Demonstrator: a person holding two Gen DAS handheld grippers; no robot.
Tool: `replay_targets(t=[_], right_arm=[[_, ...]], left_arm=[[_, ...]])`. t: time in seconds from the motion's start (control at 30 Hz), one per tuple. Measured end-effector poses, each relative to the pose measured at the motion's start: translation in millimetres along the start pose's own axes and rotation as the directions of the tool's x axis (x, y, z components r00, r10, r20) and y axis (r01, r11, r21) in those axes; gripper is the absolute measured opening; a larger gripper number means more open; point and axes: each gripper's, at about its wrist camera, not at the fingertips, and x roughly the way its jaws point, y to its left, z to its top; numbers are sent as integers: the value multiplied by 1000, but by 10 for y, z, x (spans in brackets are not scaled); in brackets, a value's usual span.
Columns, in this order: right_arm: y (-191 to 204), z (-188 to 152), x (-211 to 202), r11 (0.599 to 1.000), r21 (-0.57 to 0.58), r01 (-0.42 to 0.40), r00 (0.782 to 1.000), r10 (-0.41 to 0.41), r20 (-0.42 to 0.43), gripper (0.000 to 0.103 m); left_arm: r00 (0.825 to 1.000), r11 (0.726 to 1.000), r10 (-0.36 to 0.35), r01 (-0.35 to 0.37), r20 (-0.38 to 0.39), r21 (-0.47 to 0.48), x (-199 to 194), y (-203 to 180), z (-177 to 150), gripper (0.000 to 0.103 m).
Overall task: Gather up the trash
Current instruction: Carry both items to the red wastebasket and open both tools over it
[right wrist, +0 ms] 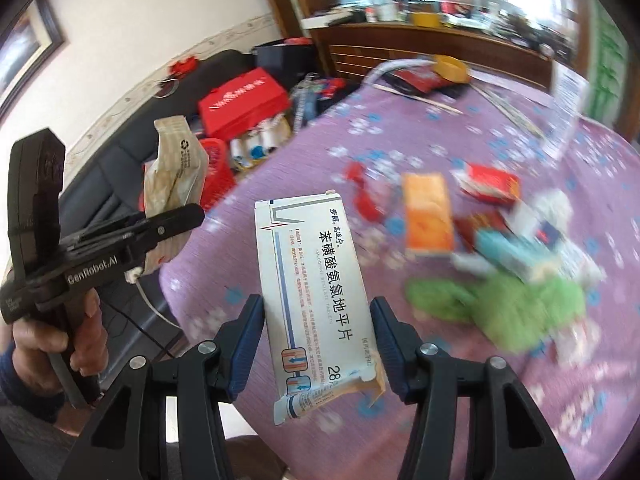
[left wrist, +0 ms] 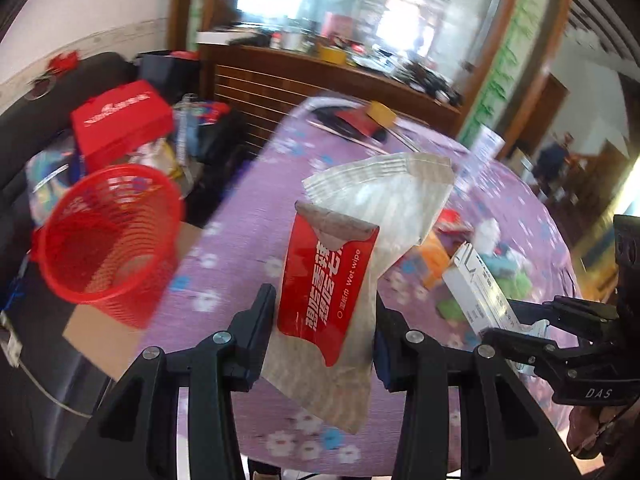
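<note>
- My left gripper (left wrist: 324,320) was clamped on a crinkled silver pouch (left wrist: 384,208) with a red wet-wipe packet (left wrist: 324,288) pressed flat against its front, both pinched between the pads and sticking up above the table.
- My right gripper (right wrist: 318,340) had its jaws closed on a white medicine box (right wrist: 316,280), torn open at the lower end, held upright over the purple flowered tablecloth (right wrist: 280,140).
- The red mesh basket (left wrist: 108,236) sat off the table's left edge, tilted in my left view, well apart from both loads.
- More trash lay on the cloth to the right: an orange packet (right wrist: 428,216), a red box (right wrist: 492,184), a green cloth (right wrist: 500,308), all blurred.
- A hand (right wrist: 86,336) gripped the left tool's handle at the left of my right view.
- A red gift box (left wrist: 120,120) rested on the dark sofa beyond the basket.
</note>
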Motion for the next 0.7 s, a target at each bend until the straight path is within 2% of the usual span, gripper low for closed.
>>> replay_targets(t=[0.17, 0.3, 0.43, 0.7], right_arm=[[337, 416, 273, 997, -42, -72, 997, 72, -1, 59], [609, 740, 532, 990, -62, -126, 992, 126, -10, 59], [923, 1022, 805, 980, -87, -178, 984, 177, -22, 59], [1377, 1619, 1420, 972, -56, -229, 973, 226, -48, 60]], left_arm=[[995, 991, 97, -93, 37, -92, -168, 465, 44, 42], [988, 973, 154, -148, 21, -176, -193, 905, 80, 42], [982, 955, 186, -178, 10, -237, -173, 1333, 139, 42], [974, 939, 227, -216, 12, -266, -25, 1886, 406, 43]])
